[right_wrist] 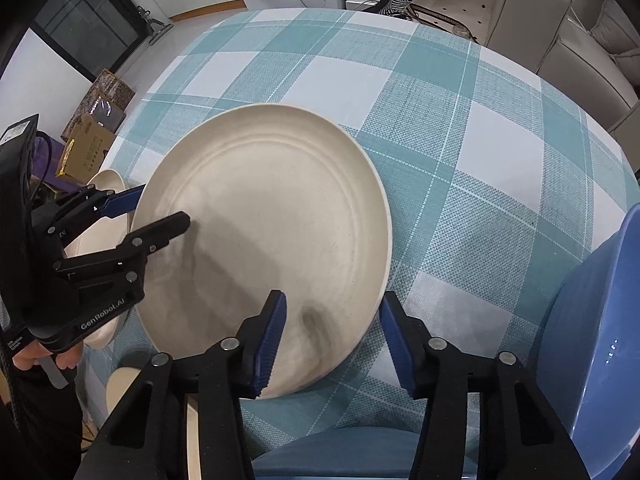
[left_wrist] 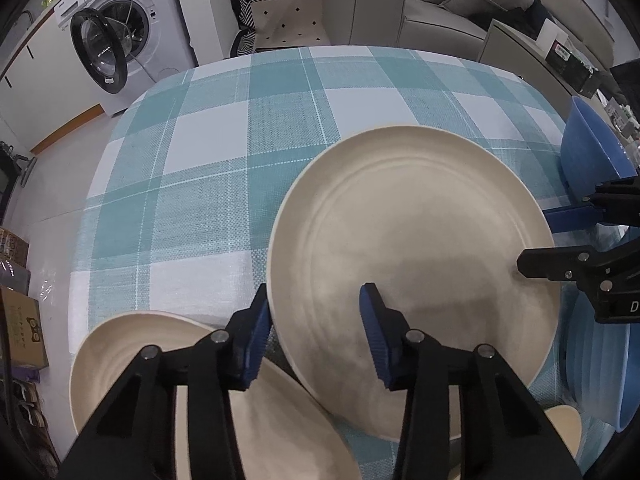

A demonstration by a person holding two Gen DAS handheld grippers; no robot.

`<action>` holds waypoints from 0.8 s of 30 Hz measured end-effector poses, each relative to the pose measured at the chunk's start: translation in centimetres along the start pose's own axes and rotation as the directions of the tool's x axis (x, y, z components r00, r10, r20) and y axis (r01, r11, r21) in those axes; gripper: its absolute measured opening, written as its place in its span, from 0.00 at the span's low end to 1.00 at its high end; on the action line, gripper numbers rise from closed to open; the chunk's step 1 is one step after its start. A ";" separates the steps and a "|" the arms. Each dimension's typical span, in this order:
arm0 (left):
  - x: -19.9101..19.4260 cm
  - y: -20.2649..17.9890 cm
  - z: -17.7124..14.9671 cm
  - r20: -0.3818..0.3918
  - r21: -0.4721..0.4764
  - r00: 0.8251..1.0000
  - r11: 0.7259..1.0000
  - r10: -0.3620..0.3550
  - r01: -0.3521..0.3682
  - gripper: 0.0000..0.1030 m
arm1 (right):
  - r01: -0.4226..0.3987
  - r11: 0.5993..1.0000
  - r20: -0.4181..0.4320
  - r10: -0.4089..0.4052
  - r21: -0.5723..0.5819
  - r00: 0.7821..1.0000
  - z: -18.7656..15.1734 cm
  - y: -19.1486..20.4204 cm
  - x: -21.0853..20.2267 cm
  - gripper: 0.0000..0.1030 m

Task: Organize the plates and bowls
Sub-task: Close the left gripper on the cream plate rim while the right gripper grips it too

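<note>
Cream melamine fills the near left of the left wrist view: a second cream plate (left_wrist: 132,364) lies at the table's near-left corner, partly under the left gripper (left_wrist: 316,336) and just beside the large cream plate (left_wrist: 416,264). The big plate sits flat and face up on the teal-and-white checked tablecloth (left_wrist: 208,184), toward the near edge of the table. It is round, so it has no long axis and points no particular way; its concentric ridges face upward.

The left gripper straddles the plate's left rim, one blue pad outside the edge and the other over the plate's floor, with a clear gap to the rim on both sides; nothing is clamped. The right gripper (right_wrist: 332,340) straddles the near-right rim the same way, fingers apart, the left pad above the plate, the right pad over the cloth, not pressing.

Further right stands a blue bowl (right_wrist: 600,320), close to the right gripper and near the plate's right side. More blue dishware (right_wrist: 360,452) lies under the right gripper at the near edge. A small cream dish (left_wrist: 564,428) peeks out by the near edge.

Beyond the table, a washing machine (left_wrist: 120,36) stands at far left, its door open, and a grey sofa (left_wrist: 440,4) at far right.
</note>
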State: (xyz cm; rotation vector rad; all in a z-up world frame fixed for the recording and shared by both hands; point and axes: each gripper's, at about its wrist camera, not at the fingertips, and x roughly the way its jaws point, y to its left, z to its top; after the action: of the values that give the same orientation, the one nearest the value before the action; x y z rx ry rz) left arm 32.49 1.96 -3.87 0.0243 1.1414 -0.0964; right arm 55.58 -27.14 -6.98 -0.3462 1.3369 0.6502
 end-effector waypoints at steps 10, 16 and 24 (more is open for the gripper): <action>0.0 0.1 0.2 0.017 -0.031 1.000 0.999 -0.009 0.010 0.26 | 0.062 0.998 0.051 -0.064 0.026 0.997 -0.4 -1.6 -0.7 0.23; -0.4 -0.4 0.5 0.040 -0.030 0.999 1.000 -0.007 0.008 0.24 | 0.067 0.996 0.078 -0.071 0.052 0.994 -0.5 -2.5 -1.2 0.21; -1.4 0.2 0.6 0.071 -0.061 0.997 0.998 -0.013 0.017 0.23 | 0.054 0.997 0.115 -0.060 0.060 0.992 -0.8 -2.6 -2.3 0.20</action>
State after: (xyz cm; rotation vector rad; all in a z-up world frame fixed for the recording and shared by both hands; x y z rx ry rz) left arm 32.49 2.19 -2.39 -0.0425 1.0738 -0.0749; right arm 56.32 -30.22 -5.24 -0.2947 1.2268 0.5750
